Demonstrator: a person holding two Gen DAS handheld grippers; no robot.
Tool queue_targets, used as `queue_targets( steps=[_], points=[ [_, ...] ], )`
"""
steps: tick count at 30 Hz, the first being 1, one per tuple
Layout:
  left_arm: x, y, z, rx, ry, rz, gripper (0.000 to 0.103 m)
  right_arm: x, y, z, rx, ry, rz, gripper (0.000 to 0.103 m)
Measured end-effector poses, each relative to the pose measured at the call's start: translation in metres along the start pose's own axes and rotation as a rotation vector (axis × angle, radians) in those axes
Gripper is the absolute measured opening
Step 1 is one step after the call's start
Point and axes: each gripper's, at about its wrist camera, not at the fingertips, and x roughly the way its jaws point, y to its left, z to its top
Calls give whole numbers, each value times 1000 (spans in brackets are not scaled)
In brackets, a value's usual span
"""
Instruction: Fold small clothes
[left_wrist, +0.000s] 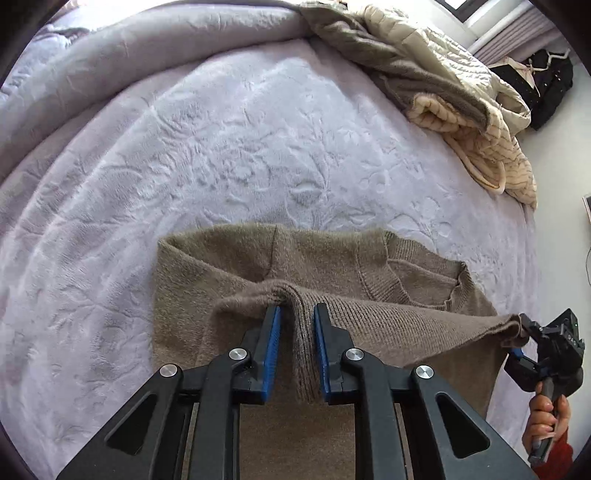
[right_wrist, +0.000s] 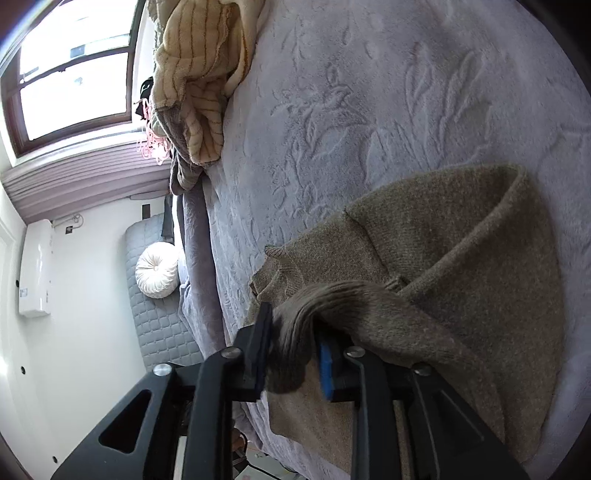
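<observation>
Both the left gripper (left_wrist: 297, 310) and right gripper (right_wrist: 291, 325) stand parted with a ridge of the brown sweater (left_wrist: 332, 258) loose between their pads, above the lilac bedspread (left_wrist: 221, 129).

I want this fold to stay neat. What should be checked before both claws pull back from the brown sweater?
1. Left claw pads off the knit: ok, gaps show on both sides.
2. Right claw clear of the fabric: not ok, a bunched fold lies between its jaws.
3. Brown sweater folded edge over the neckline: ok.
4. Sweater wholly on the lilac blanket: cannot tell.
5. Striped clothes pile apart from the sweater: ok.
</observation>
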Motion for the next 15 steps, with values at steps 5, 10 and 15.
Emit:
queue_targets(
  steps=[5, 10, 15],
  points=[
    [-49, 0, -1, 55, -186, 88, 86, -28, 31, -3, -123, -73, -39, 60],
    [-34, -7, -11, 145, -48, 0, 86, -19, 43, -11, -237, -7, -167, 30],
    [14, -40, -35, 245, 152, -136, 86, 9, 34, -7, -264, 45, -244, 30]
  ],
)
